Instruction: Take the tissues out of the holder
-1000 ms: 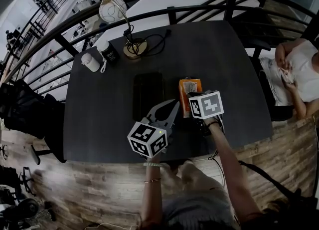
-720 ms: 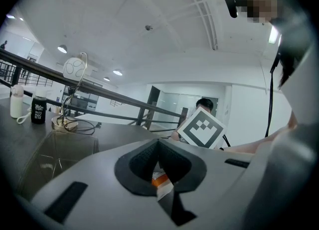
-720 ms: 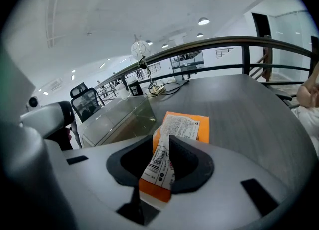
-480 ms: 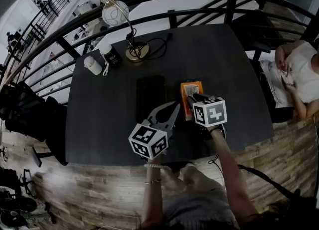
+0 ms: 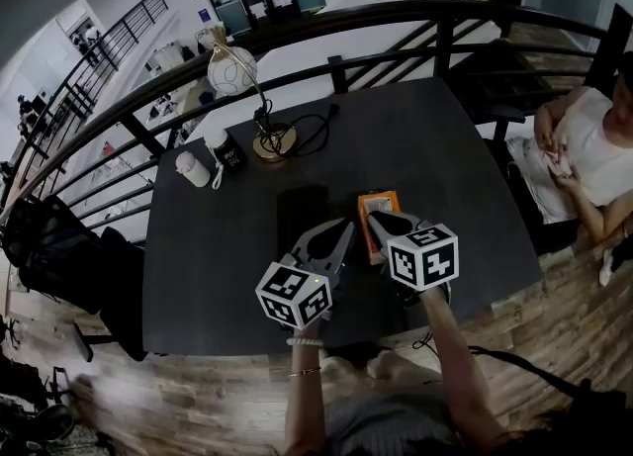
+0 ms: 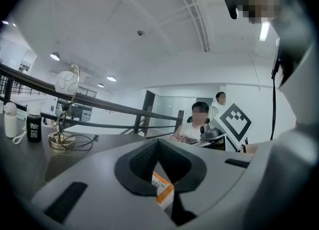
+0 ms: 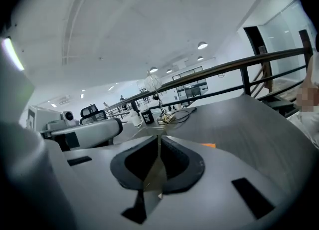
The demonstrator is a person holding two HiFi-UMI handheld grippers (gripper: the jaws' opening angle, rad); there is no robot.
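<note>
Tissue (image 7: 153, 182) between just-closing fingers (image 7: 179, 162) of right gripper (image 7: 159, 139)

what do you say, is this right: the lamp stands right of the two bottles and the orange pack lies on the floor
Not the floor: the head view shows the orange pack lying on the table. The lamp does stand right of the two bottles.

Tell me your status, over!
Left gripper shut, empty. Right gripper just closed on thin pale tissue sheet. Orange rectangular tissue holder on dark table. Nothing in the way.
</note>
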